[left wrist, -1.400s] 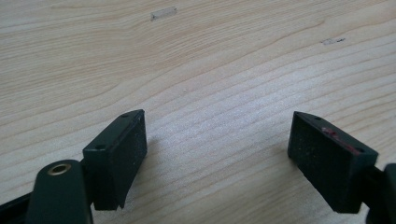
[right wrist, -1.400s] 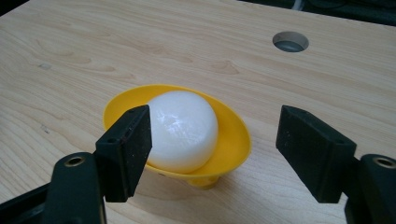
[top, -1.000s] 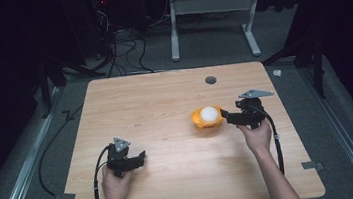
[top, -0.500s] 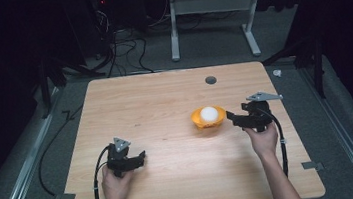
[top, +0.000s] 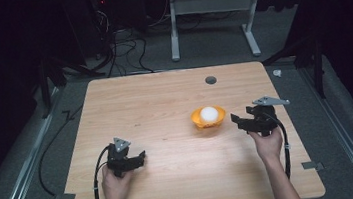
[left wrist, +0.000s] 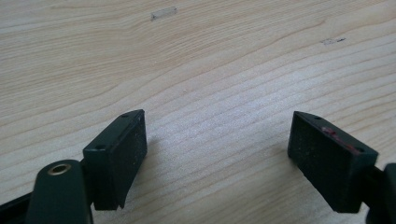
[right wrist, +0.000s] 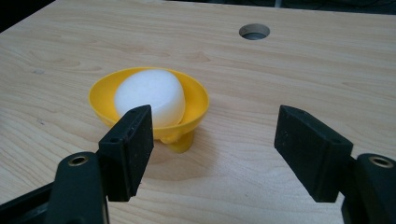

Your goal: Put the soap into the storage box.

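Right gripper point(top: 234, 119) sits at the right side of the wooden table point(top: 155, 107), held in the person's right hand point(top: 267, 144), its jaws standing apart with nothing but bare wood between them, so it is released and grips nothing. Its tips point toward the yellow bowl point(top: 194, 119), which stands just beside them and not touching, a little right of the table's middle. In the right gripper view point(right wrist: 215, 135) the bowl point(right wrist: 198, 100) lies ahead of the left-hand jaw rather than in the gap, resting on a short yellow foot. A white rounded foam piece point(right wrist: 152, 95) lies inside it, rising above the rim; from the high view it shows as a white ball point(top: 209, 114). Beyond the bowl a round hole point(top: 210, 80) is cut in the tabletop. Left gripper point(top: 143, 156) rests near the table's front left, well apart from the bowl, in the left hand point(top: 116, 184); its own view point(left wrist: 217, 144) shows the jaws spread wide over plain wood, holding nothing.
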`<state>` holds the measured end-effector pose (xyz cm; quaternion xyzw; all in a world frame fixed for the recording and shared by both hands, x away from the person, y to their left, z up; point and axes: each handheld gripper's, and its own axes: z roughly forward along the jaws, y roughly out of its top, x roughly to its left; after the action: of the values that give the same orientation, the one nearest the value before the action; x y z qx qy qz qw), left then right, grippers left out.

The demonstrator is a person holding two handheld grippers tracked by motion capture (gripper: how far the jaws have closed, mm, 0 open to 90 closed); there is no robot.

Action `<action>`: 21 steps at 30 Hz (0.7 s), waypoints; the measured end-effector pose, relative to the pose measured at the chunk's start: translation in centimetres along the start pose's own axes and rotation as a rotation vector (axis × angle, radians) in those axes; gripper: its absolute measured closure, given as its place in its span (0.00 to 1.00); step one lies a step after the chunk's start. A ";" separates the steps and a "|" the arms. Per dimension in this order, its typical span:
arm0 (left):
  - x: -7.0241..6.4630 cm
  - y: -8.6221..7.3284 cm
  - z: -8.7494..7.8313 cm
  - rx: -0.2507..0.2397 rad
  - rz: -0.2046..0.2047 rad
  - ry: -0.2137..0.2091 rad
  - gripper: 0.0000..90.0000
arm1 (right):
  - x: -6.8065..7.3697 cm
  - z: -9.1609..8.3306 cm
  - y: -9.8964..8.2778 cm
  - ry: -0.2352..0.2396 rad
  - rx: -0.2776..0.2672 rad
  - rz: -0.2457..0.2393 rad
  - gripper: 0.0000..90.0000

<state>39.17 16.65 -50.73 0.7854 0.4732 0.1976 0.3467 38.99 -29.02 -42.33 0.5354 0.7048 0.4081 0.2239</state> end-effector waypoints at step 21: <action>0.0 0.0 0.0 0.000 0.000 0.001 0.22 | -0.3 -1.1 -2.6 0.013 -0.007 0.043 0.32</action>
<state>39.16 16.64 -50.73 0.7854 0.4733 0.1979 0.3464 36.77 -29.89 -43.88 0.5469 0.6932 0.4186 0.2125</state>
